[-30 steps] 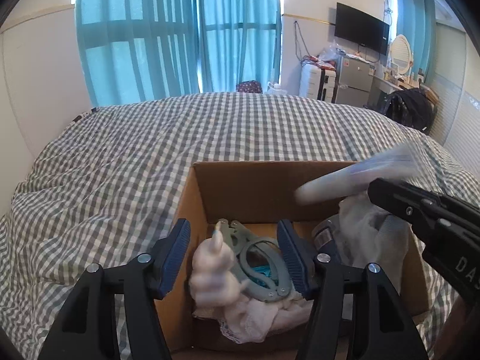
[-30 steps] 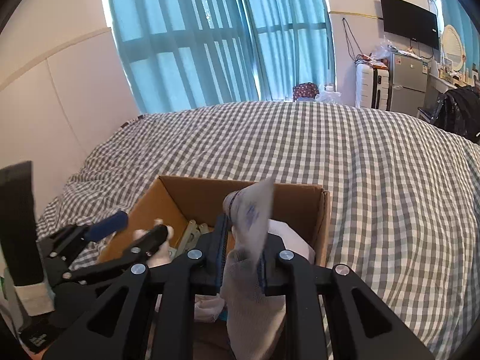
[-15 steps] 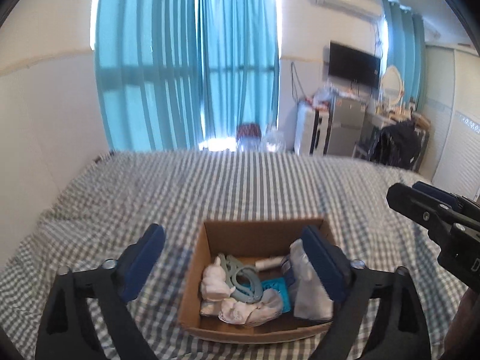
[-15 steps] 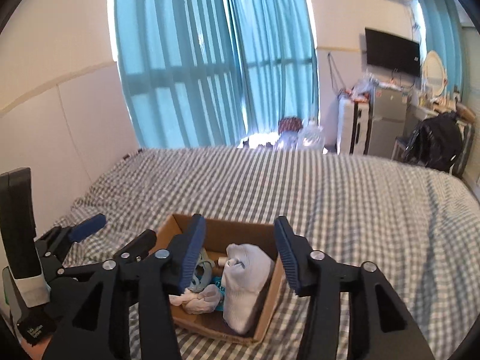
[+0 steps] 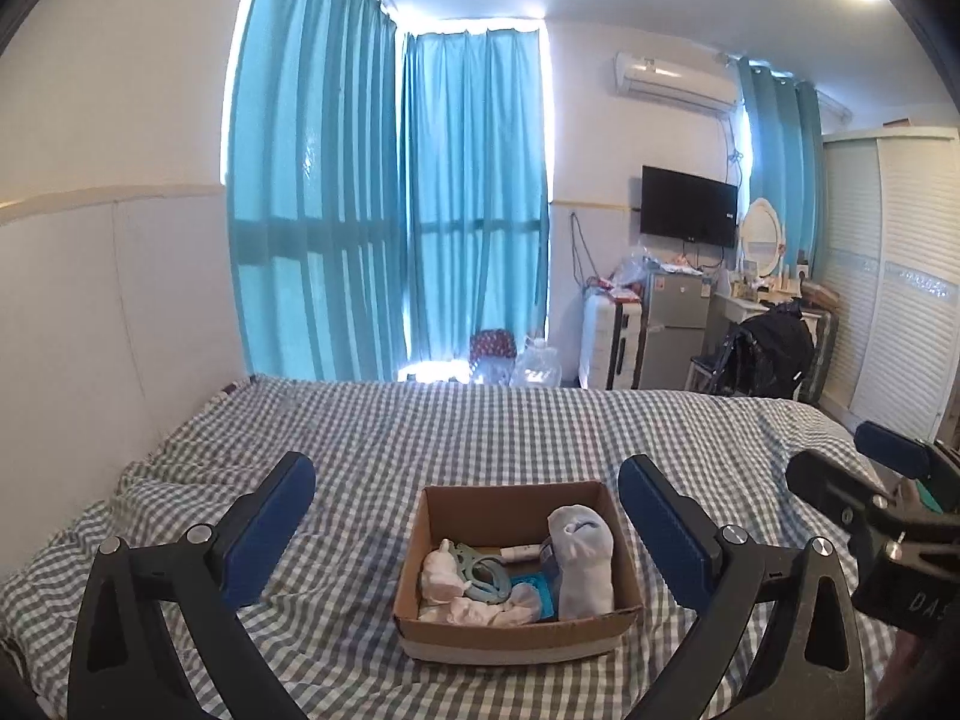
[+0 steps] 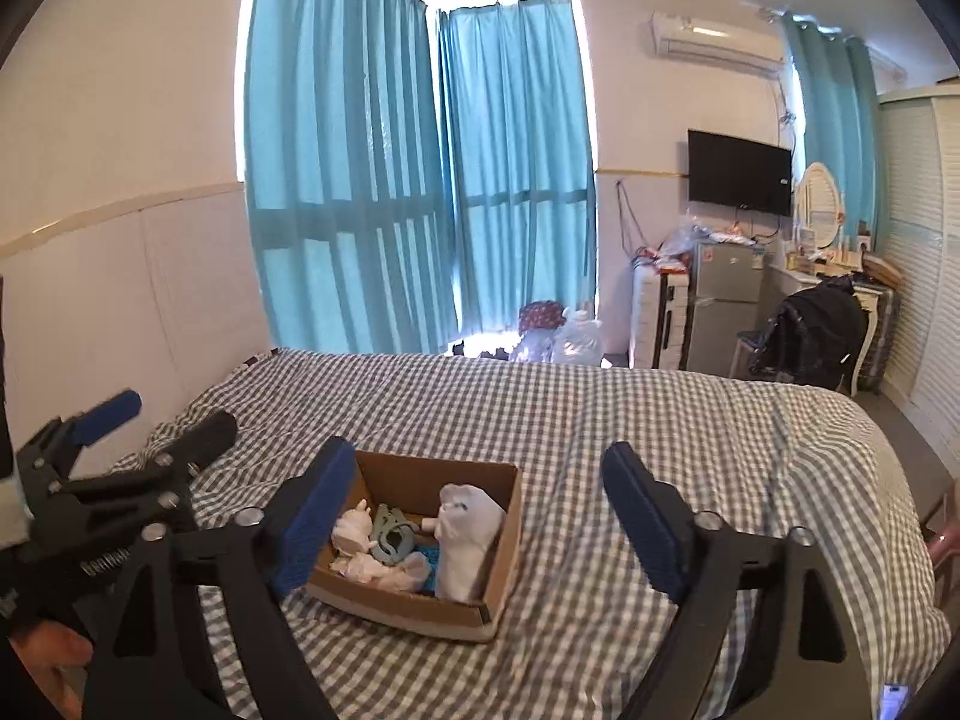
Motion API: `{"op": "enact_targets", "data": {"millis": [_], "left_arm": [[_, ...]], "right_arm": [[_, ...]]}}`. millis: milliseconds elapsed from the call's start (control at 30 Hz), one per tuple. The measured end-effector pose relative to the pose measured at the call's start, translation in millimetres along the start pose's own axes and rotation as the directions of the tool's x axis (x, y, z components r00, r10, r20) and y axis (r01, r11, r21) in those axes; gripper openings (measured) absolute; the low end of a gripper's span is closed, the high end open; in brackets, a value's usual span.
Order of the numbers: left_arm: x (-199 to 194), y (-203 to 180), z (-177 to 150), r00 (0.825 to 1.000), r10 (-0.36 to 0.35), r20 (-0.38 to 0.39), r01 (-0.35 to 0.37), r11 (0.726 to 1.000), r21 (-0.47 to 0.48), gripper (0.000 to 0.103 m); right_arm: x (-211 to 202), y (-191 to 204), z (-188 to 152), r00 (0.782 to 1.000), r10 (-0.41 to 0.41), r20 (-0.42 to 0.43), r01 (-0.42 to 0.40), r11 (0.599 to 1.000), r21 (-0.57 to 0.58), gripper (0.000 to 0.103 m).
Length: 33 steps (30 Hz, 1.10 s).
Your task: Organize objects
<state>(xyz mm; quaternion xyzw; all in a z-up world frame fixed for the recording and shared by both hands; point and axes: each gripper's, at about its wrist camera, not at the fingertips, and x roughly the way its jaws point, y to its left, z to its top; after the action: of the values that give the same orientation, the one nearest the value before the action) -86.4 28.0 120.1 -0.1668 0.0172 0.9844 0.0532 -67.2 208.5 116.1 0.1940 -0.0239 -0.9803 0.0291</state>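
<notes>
A: Any writing?
B: Only "DAS" on the right gripper (image 5: 840,468) body (cut off).
A: Grippers?
B: Left gripper (image 5: 465,495) and right both opening, empty. The open brown cardboard box (image 5: 516,639) sits on the grey-checked bed (image 5: 420,420), white sock (image 5: 582,564) inside, right.

Partial white letters "DAS" on black body of right tool (image 5: 888,468), cut off at frame edge. Left tool (image 6: 156,420) body carries raised lettering, too blurred to read. Nothing else legible.
</notes>
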Motion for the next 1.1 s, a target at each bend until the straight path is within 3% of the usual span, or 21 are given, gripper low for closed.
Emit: {"op": "enact_targets", "data": {"millis": [367,667,1100], "left_arm": [[-6,5,-44,0.999,0.036,-0.015,-0.037,0.999,-0.030,0.103],[7,12,-90,0.996,0.041,-0.074,-0.045,0.997,-0.055,0.103],[15,15,-107,0.990,0.072,-0.122,-0.078,0.996,-0.048,0.103]], "right_arm": [[4,-7,-42,0.999,-0.043,-0.019,0.043,0.999,0.012,0.102],[31,-13,-81,0.995,-0.063,-0.071,0.064,0.998,0.008,0.103],[54,-12,-100,0.987,-0.070,-0.147,0.073,0.997,0.014,0.103]]}}
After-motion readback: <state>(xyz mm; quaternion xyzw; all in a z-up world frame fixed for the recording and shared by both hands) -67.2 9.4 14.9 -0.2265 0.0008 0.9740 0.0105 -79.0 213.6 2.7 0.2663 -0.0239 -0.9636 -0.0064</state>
